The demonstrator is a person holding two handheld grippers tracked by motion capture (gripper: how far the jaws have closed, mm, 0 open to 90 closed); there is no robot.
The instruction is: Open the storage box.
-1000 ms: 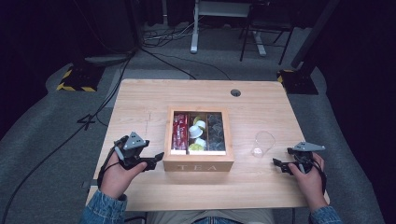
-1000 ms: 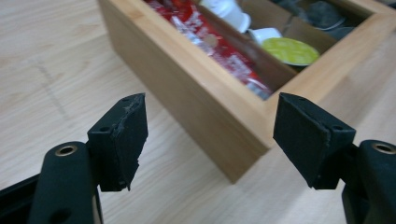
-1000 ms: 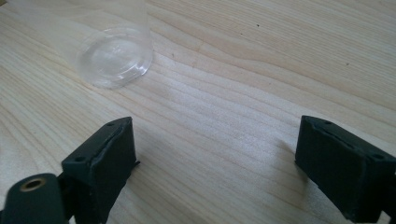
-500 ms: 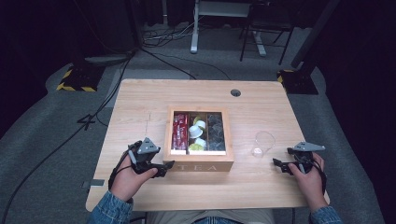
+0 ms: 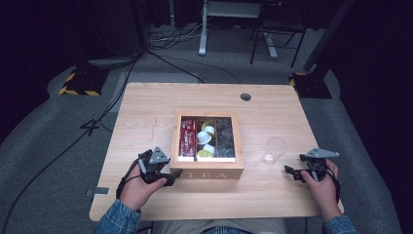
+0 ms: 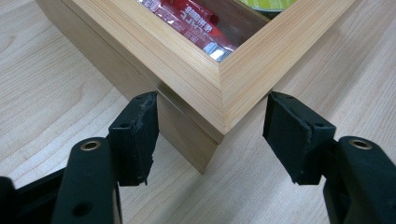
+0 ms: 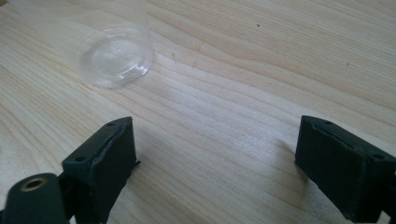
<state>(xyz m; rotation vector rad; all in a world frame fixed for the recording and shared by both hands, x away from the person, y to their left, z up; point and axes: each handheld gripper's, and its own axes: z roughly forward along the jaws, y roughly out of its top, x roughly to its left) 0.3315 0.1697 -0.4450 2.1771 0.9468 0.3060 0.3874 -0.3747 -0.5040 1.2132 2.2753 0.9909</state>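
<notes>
My left claw [image 5: 171, 176] slid right to the tea box's [image 6: 219, 88] near left corner. Its jaws were just closing, not pinching yet. My right claw [image 5: 290, 172] waits open.

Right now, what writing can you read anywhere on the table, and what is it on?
"TEA": on the front wall of the wooden box.
Print on the red packets inside the box: too blurred to read.
Clear cup: no writing seen.

Clear cup [image 5: 274, 149] (upright) on table [image 5: 146, 117]
</notes>
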